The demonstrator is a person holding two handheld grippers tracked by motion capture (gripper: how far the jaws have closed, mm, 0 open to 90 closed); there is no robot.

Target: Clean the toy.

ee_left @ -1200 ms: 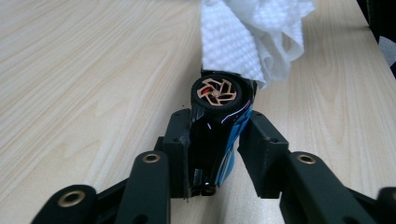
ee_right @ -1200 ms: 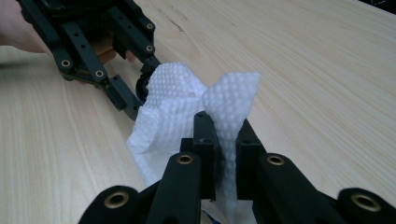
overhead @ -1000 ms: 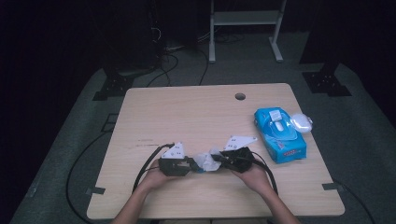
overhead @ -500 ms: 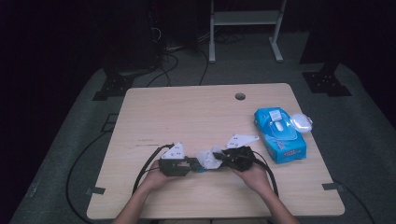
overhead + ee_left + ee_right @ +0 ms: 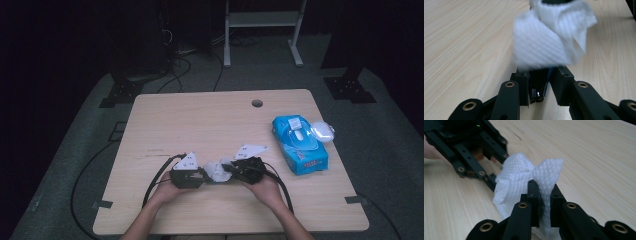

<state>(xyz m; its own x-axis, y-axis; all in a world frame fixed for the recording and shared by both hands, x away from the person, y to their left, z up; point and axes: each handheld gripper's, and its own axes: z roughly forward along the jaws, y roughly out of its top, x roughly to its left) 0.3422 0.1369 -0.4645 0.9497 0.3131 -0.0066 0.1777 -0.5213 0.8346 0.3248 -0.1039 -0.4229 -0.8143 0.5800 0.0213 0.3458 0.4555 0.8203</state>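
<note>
1. White, dimpled paper makes up the tissue [image 5: 517,178], crumpled into soft folds with one corner standing up just above the right gripper [image 5: 543,195].
2. The right gripper's fingers [image 5: 534,202] are closed on a strip of that tissue, which runs down between them.
3. The left gripper [image 5: 541,85] has its fingers [image 5: 522,86] drawn close together too, pinching a thin blue-edged bit below the white wad; the tissue bulges just beyond their tips, blurred in the left gripper view.
4. From above, the tissue [image 5: 216,170] hangs between the two sets of fingers, which face each other tip to tip over the near part of the table [image 5: 200,120].
5. Bare wood lies on the far side of both sets of fingers, up to the far edge.
6. A blue wipes pack [image 5: 300,144] lies well apart from the right gripper's fingers, on their outer side by the table's right edge.
7. Behind the fingers, the near edge lies close under the person's forearms.
</note>
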